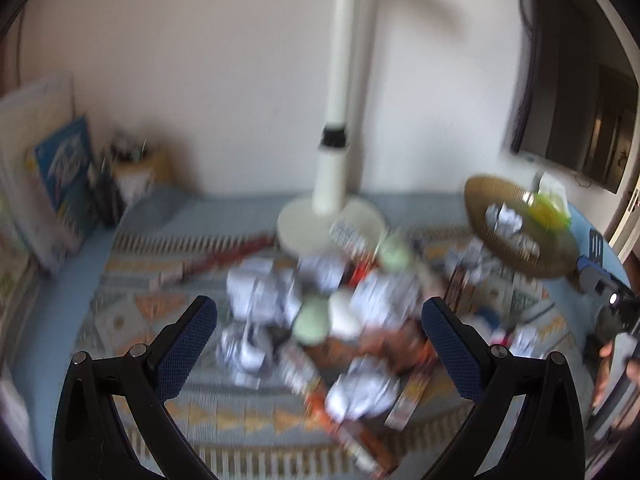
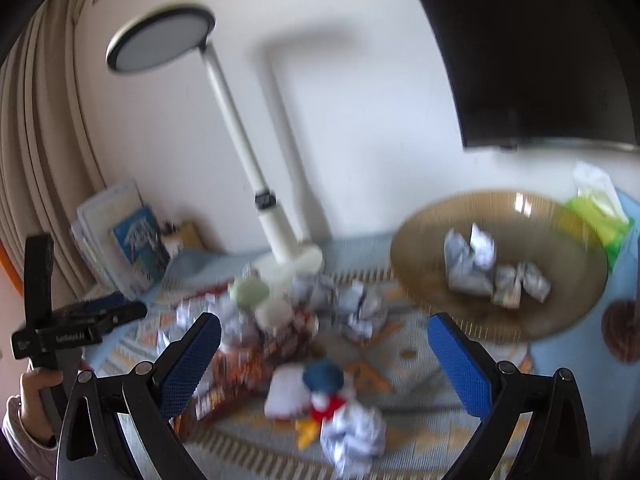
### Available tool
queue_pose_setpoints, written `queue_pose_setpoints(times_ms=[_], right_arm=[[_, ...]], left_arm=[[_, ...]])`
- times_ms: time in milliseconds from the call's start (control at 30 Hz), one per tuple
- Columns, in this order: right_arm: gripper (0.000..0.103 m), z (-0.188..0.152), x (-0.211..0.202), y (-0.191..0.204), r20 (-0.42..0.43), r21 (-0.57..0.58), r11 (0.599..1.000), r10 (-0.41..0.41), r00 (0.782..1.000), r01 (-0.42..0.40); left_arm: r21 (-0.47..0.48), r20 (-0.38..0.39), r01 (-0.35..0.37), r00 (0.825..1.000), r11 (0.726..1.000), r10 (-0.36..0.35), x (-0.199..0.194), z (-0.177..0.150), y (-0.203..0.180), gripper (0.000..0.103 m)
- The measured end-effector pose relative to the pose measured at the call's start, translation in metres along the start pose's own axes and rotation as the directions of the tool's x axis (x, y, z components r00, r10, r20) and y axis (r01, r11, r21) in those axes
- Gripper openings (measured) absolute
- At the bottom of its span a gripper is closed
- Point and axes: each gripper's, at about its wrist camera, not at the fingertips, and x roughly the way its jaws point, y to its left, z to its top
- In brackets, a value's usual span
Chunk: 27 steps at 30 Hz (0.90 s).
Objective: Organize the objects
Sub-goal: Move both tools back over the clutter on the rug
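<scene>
Both views are motion-blurred. Crumpled paper balls [image 1: 264, 296] lie scattered on a patterned mat [image 1: 132, 320] among snack packets [image 1: 344, 428] and pale round items [image 1: 312, 320]. A brown glass bowl [image 2: 424, 276] at the right holds a few paper balls [image 2: 472, 252]; the same bowl [image 1: 480, 192] appears in the left wrist view. My left gripper [image 1: 320, 320] hovers open above the pile, holding nothing. My right gripper [image 2: 324, 340] is open too, above a small duck toy [image 2: 324, 380] and a paper ball [image 2: 352, 436].
A white desk lamp [image 1: 332, 184] stands behind the pile. Books [image 1: 64, 172] and a pen holder [image 1: 136, 168] sit at the back left. A green tissue pack [image 2: 596, 216] lies behind the bowl. A dark screen [image 1: 580, 100] hangs on the wall. A hand [image 2: 32, 388] holds the other gripper's handle.
</scene>
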Motion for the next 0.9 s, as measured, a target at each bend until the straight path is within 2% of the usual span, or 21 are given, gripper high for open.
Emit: queue_pose_setpoints(times_ms=[100, 167, 267, 367, 467, 567, 667, 733, 833, 900], right_arm=[[0.103, -0.025, 0.009, 0.001, -0.064, 0.009, 1.0, -0.014, 0.998, 0.014], [0.103, -0.038, 0.017, 0.004, -0.108, 0.003, 1.0, -0.029, 0.994, 0.029], [0.103, -0.056, 0.024, 0.01, -0.158, -0.036, 0.998, -0.059, 0.986, 0.054], [0.103, -0.067, 0.032, 0.015, -0.198, -0.087, 0.991, -0.122, 0.973, 0.107], [0.103, -0.07, 0.043, 0.015, -0.255, -0.102, 0.987, -0.148, 0.956, 0.126], [0.103, -0.073, 0.049, 0.013, -0.291, -0.122, 0.983, -0.167, 0.942, 0.137], [0.103, -0.075, 0.058, 0.006, -0.339, -0.12, 0.983, -0.171, 0.925, 0.138], [0.103, -0.076, 0.062, -0.002, -0.361, -0.094, 0.985, -0.169, 0.917, 0.144], [0.103, -0.074, 0.064, -0.003, -0.361, -0.101, 0.985, -0.17, 0.917, 0.142], [0.103, -0.076, 0.072, 0.004, -0.381, -0.182, 0.97, -0.219, 0.899, 0.159]], left_arm=[[-0.038, -0.059, -0.003, 0.998, 0.999, 0.001, 0.012, -0.038, 0.015, 0.103], [-0.056, -0.092, 0.019, 0.995, 0.998, -0.024, 0.019, -0.058, 0.017, 0.103], [-0.06, -0.125, 0.065, 0.99, 0.996, -0.072, 0.025, -0.076, 0.007, 0.103], [-0.038, -0.153, 0.077, 0.985, 0.996, -0.082, 0.033, -0.086, -0.01, 0.103], [-0.032, -0.2, 0.033, 0.979, 0.999, -0.038, 0.047, -0.09, -0.017, 0.103], [-0.001, -0.212, -0.029, 0.977, 1.0, 0.028, 0.048, -0.091, -0.02, 0.103], [0.004, -0.218, -0.043, 0.975, 0.999, 0.043, 0.04, -0.094, -0.008, 0.103], [0.03, -0.225, -0.081, 0.971, 0.996, 0.085, 0.036, -0.098, 0.004, 0.103], [0.026, -0.225, -0.072, 0.971, 0.997, 0.076, 0.033, -0.096, 0.015, 0.103], [0.03, -0.224, -0.076, 0.971, 0.997, 0.08, 0.032, -0.094, 0.014, 0.103]])
